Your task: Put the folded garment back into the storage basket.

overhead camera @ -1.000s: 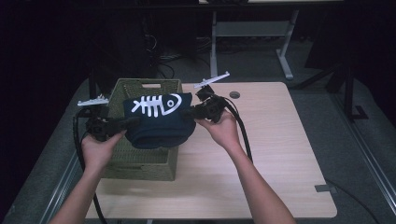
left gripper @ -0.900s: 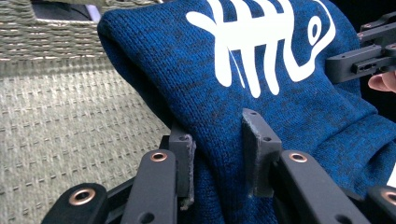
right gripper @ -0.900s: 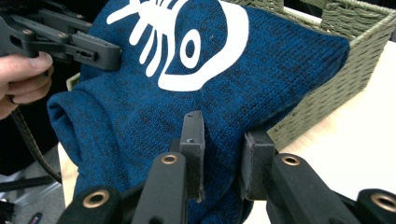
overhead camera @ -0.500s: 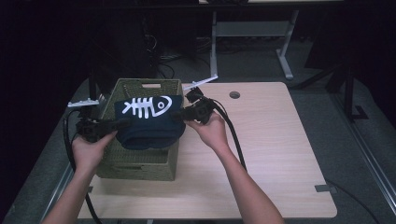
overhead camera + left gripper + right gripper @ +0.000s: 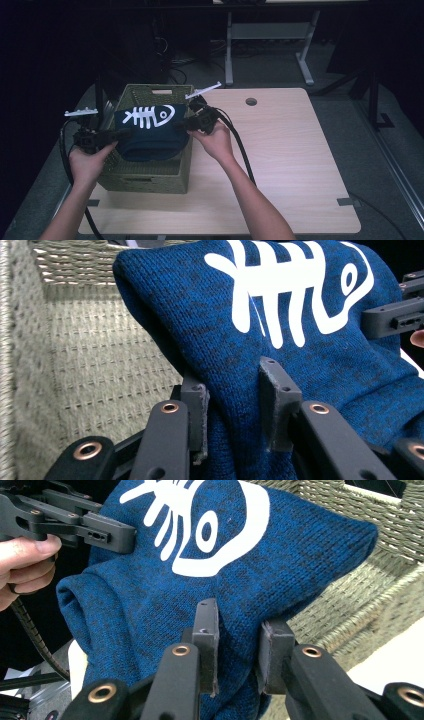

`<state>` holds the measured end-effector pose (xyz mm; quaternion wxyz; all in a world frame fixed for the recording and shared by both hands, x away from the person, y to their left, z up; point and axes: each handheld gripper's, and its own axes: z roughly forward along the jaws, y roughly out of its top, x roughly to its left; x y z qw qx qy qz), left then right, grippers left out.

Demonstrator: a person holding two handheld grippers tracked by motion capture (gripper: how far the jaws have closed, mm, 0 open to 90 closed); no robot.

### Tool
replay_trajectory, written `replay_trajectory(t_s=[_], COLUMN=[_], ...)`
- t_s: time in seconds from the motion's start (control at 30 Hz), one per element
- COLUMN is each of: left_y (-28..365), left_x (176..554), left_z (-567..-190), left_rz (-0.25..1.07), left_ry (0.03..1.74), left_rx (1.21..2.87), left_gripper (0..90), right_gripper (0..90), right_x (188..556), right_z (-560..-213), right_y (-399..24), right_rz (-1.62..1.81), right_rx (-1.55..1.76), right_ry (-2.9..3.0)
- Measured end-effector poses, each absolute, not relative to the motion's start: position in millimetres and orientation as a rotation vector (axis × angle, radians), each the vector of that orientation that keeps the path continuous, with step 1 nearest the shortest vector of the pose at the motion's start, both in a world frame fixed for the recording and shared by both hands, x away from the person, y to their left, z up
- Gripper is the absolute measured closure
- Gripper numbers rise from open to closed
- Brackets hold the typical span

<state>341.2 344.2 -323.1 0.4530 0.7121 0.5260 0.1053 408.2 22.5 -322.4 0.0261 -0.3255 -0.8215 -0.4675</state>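
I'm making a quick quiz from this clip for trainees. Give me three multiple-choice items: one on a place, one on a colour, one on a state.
1. Where is the folded sweater?
A. over the woven basket
B. on the bare table right of the basket
C. on the floor

2. What colour is the sweater's fish-skeleton print?
A. yellow
B. white
C. red

3. How is the sweater held?
A. by the left tongs alone
B. by neither tongs
C. by both tongs, the right tongs too

Key: A, the high view shows it above the basket; B, white on blue knit; C, each gripper view shows pads pinching knit.
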Motion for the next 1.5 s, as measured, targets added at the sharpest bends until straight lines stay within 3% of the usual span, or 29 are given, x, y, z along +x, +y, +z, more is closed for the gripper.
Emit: replay_trajectory(t_s=[1.5], left_y=[356.0], left_x=[357.4], left_z=[-358.0], left_rz=[0.286], left_ry=[1.439], left_rx=[1.847], left_gripper=[63.6], right_gripper=[68.6], right_x=[409.2], right_z=[-361.9], right_y=[58.5], right_rz=[-1.274], right_rx=[-1.032], right_ry=[-2.643])
